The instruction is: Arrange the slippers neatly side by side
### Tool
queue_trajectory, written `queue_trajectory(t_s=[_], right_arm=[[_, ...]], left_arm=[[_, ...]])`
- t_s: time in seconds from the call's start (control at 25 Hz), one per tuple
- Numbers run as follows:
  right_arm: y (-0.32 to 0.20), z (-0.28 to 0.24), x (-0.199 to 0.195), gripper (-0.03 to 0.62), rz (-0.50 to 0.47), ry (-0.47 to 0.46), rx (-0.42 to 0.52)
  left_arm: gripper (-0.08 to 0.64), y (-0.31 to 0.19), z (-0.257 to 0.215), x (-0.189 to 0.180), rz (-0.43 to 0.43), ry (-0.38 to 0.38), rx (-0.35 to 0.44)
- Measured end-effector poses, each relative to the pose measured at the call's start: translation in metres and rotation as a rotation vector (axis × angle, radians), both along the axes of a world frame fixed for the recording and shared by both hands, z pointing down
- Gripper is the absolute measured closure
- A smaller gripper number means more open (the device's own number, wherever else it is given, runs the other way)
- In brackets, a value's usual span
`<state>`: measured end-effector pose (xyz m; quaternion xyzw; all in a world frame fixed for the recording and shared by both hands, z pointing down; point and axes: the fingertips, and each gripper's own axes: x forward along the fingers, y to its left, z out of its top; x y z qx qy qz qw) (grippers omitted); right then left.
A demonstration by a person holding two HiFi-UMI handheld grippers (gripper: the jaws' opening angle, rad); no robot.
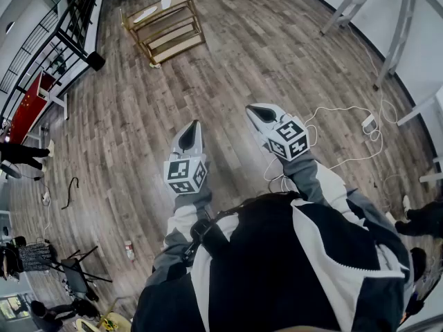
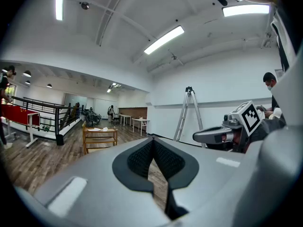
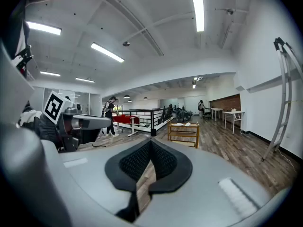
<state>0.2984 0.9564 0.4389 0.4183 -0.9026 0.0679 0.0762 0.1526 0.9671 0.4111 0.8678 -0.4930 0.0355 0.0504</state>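
Observation:
A low wooden rack [image 1: 164, 26] stands far off on the floor, with two pale flat things on its top shelf [image 1: 147, 14] that may be the slippers; they are too small to be sure. The rack also shows in the left gripper view [image 2: 100, 138] and the right gripper view [image 3: 183, 131]. My left gripper [image 1: 190, 126] [image 2: 152, 142] is held out at waist height, shut and with nothing in it. My right gripper [image 1: 261, 113] [image 3: 150, 144] hangs beside it, also shut with nothing in it. Both point roughly level toward the rack, far from it.
A stepladder [image 1: 353, 2] [image 2: 188, 112] stands by the white wall at the right. White cable and a power strip [image 1: 368, 123] lie on the wood floor. A black railing [image 1: 69, 26] [image 3: 147, 117] runs along the left. People and tables [image 3: 232, 113] are far back.

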Motion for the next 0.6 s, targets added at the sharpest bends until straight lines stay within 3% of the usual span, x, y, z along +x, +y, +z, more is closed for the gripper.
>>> queue_trajectory(t_s=[0.36,0.6], right_arm=[[-0.0049,0.0006,-0.0047,0.592,0.004,0.009,0.003],[-0.0101,0.0006,-0.0093,0.588,0.018,-0.043,-0.017]], left_arm=[[0.546,-0.0054,0.0007,-0.0034,0.007,-0.004,0.0],[0.546,-0.0051,-0.0006,-0.0097,0.012,-0.013,0.005]])
